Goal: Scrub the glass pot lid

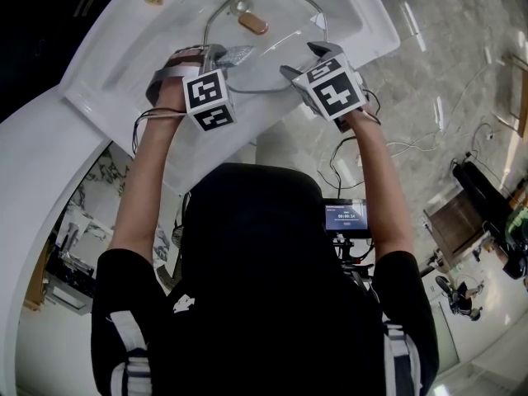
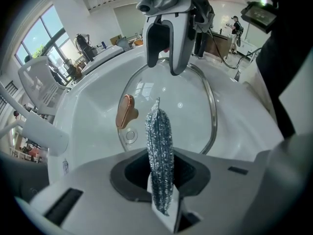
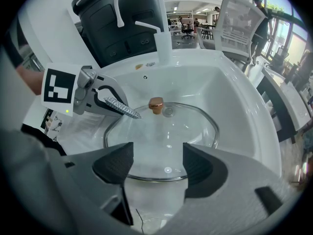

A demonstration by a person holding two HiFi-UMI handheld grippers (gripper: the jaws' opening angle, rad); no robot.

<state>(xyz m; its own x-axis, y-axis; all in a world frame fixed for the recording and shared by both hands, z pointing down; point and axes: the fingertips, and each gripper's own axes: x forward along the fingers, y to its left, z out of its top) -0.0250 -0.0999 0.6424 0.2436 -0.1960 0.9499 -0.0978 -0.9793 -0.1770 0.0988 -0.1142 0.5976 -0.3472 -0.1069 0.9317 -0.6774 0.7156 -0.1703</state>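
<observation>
The glass pot lid (image 1: 272, 31) with a steel rim and a copper knob (image 1: 252, 23) rests tilted in the white sink basin (image 1: 124, 56). My left gripper (image 1: 233, 56) is shut on a silver steel-wool scrubber (image 1: 240, 54), held over the lid's left edge. In the left gripper view the scrubber (image 2: 160, 146) sticks out of the left gripper (image 2: 161, 173) toward the lid (image 2: 186, 106). My right gripper (image 1: 301, 60) is open at the lid's near right edge. In the right gripper view the lid rim (image 3: 156, 178) lies between the spread jaws of the right gripper (image 3: 157, 163).
A white faucet (image 3: 142, 18) stands behind the basin. The drain (image 3: 168, 112) shows through the glass beside the knob (image 3: 156, 104). The sink's raised walls enclose the lid. The person's arms and dark torso fill the lower head view. Cables lie on the floor (image 1: 462, 97).
</observation>
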